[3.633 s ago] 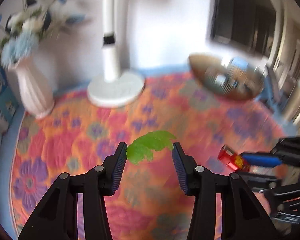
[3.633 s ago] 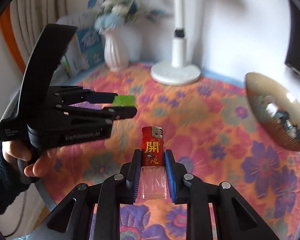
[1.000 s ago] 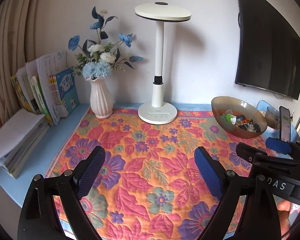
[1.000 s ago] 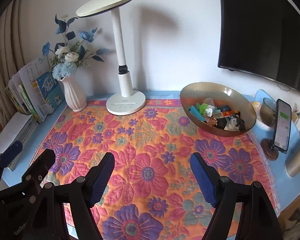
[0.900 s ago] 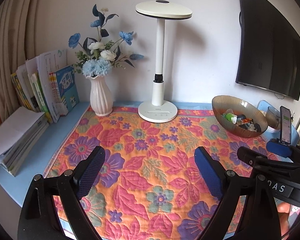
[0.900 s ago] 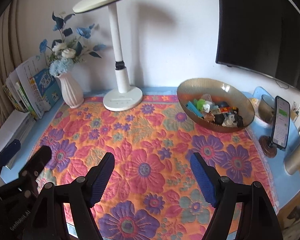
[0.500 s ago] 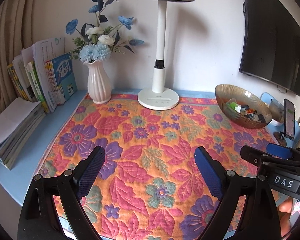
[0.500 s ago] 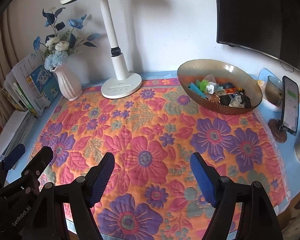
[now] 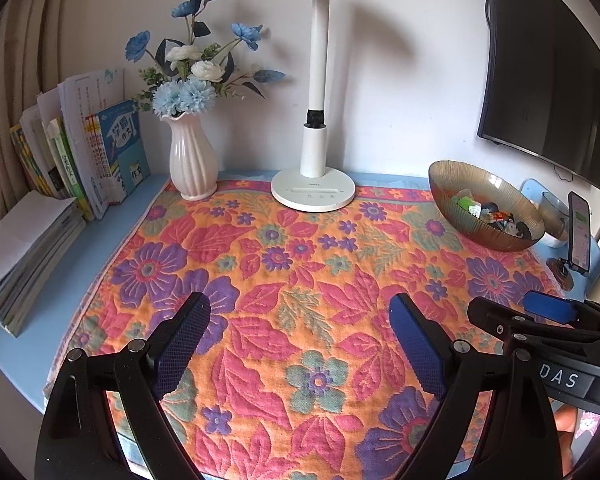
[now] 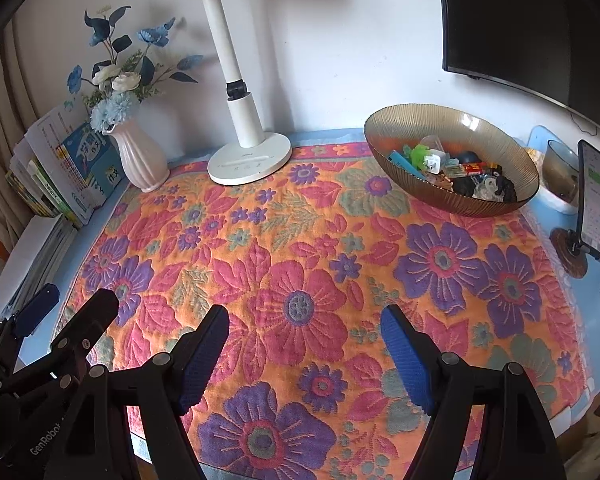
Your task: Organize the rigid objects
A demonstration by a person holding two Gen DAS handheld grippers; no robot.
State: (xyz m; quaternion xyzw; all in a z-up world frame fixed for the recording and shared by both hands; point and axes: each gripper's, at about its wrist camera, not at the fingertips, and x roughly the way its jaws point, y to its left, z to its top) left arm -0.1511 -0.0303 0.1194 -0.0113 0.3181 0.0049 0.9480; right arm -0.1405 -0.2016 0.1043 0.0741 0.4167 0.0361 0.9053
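Your table [image 9: 80,236] is the biggest thing here, pale blue, and most of its top is covered by the flowered cloth [image 9: 300,280] in orange, pink and purple. On the wall at the right hangs a dark screen [image 9: 548,80]. A white desk lamp [image 9: 316,120] stands at the back edge of the cloth, with a pink vase of blue and white flowers [image 9: 192,160] just to its left. Left of the vase, books [image 9: 84,152] stand upright, and a stack of papers [image 9: 24,248] lies flat beside them.

Your left gripper [image 9: 300,340] hangs low over the near part of the cloth with its jaws spread wide and nothing between them. Your right gripper [image 10: 304,354] is alongside it, likewise spread wide and holding nothing.

The brown glass bowl [image 10: 452,128] sits at the far right corner of the cloth. The small items [image 10: 456,170] you are sorting lie piled inside it: a green piece, a blue one, a red one and some dark ones among them. Right of the bowl, a phone [image 10: 594,200] is propped upright on a small round stand, with a smaller bowl [image 10: 560,168] behind it.
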